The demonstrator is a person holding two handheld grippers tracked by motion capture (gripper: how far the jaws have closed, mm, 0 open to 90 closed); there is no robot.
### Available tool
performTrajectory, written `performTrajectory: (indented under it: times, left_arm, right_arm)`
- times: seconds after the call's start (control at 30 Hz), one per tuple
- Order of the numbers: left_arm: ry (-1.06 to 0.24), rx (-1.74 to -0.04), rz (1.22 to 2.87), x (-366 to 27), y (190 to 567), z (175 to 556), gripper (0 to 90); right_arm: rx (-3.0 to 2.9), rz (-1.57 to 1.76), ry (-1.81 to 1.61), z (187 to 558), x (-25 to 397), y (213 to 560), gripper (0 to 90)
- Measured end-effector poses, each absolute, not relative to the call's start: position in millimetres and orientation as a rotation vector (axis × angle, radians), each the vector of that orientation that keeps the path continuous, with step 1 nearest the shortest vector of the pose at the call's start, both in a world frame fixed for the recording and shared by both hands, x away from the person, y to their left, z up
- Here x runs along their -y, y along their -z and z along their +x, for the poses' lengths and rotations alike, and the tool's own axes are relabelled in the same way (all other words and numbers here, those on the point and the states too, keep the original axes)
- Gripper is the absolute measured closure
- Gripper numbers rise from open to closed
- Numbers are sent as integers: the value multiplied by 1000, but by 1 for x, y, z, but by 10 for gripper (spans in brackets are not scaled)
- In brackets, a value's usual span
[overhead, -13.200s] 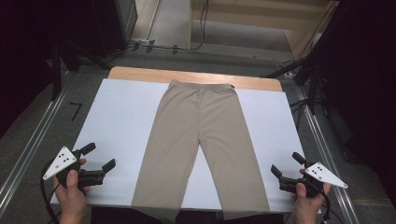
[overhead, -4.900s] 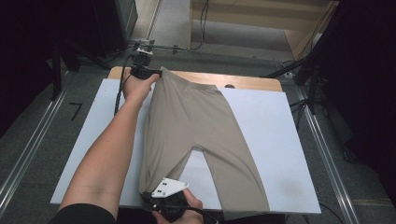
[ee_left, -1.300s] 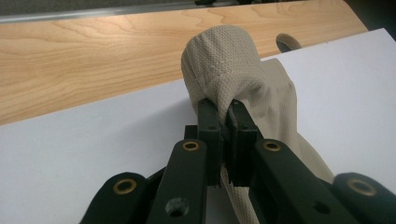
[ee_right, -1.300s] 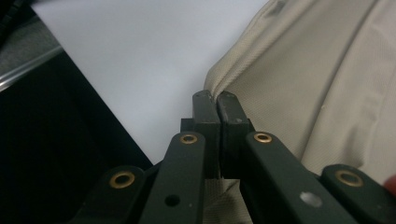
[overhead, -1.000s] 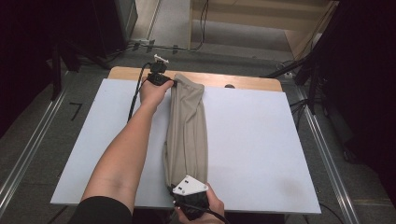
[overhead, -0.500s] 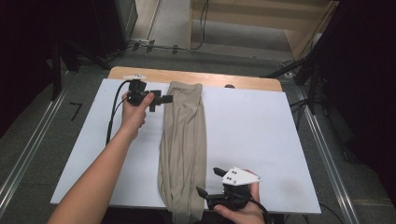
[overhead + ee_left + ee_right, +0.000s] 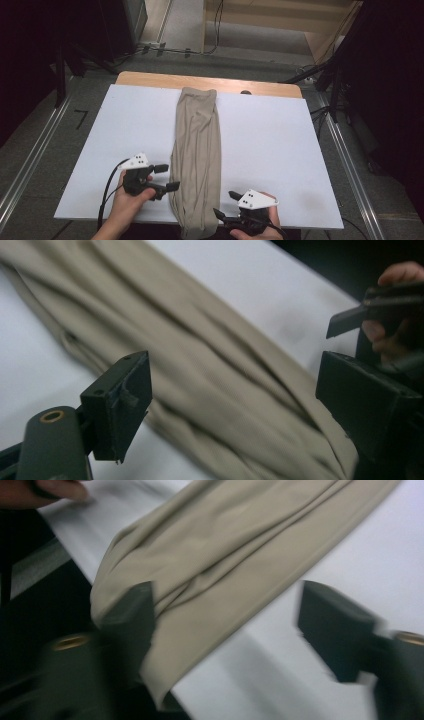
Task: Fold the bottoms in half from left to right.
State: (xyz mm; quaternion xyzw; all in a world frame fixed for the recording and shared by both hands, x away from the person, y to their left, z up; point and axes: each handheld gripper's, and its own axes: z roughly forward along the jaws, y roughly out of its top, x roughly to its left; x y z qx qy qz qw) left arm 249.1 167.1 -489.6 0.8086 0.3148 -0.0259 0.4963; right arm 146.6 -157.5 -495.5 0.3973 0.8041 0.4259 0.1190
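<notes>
A wide white table (image 7: 280, 150) fills the middle of the high view, with a strip of bare wood along its far edge. Down its centre lie the beige trousers (image 7: 196, 155), folded lengthwise into one long narrow band, the waistband at the far edge and the leg ends hanging a little over the near edge toward me. The cloth is softly creased along its length. My two hands come up from the near edge, one on each side of the trousers. My left claw (image 7: 167, 177) sits just beside the left edge of the band, pointing at it, its jaws spread wide and holding nothing; in the left gripper view the trousers (image 7: 210, 390) run across between and beyond the open jaws. My right claw (image 7: 225, 205) sits just beside the right edge near the leg ends, its jaws also spread wide and empty; in the right gripper view the trousers (image 7: 225, 560) lie past them, the near corner drooping over the table edge.
</notes>
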Motion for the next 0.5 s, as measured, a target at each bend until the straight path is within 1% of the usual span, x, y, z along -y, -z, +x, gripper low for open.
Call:
performTrajectory:
  times: [0.03, 0.07, 0.1, 0.13, 0.2, 0.3, 0.33, 0.4, 0.43, 0.5]
  left_arm:
    - [28, -779, 1967, -168, 488, 241, 193]
    - [7, -798, 1963, -170, 488, 233, 255]
    - [5, -811, 1952, -172, 488, 227, 318]
    - [22, -815, 1937, -175, 491, 216, 357]
    - [44, -815, 1960, -176, 497, 200, 416]
    - [63, -850, 2017, -175, 509, 183, 451]
    - [47, -863, 2038, -174, 511, 180, 460]
    - [-4, -841, 2078, -173, 510, 176, 535]
    - [-8, -837, 2081, -173, 510, 177, 539]
    - [41, -843, 2061, -170, 512, 178, 548]
  right_arm:
    - [-2369, 1155, -1250, 144, 156, 497, 453]
    - [-2390, 1144, -1252, 142, 153, 499, 487]
    - [-2391, 1142, -1253, 140, 151, 499, 511]
    - [-2391, 1145, -1260, 138, 149, 499, 530]
    - [-2393, 1122, -1273, 133, 141, 498, 544]
    - [-2418, 1060, -1217, 129, 129, 500, 547]
    - [-2423, 1054, -1182, 129, 127, 502, 554]
    - [-2428, 1075, -1102, 130, 127, 507, 580]
    - [-2426, 1085, -1079, 130, 129, 510, 588]
    - [-2433, 1114, -1066, 130, 134, 514, 592]
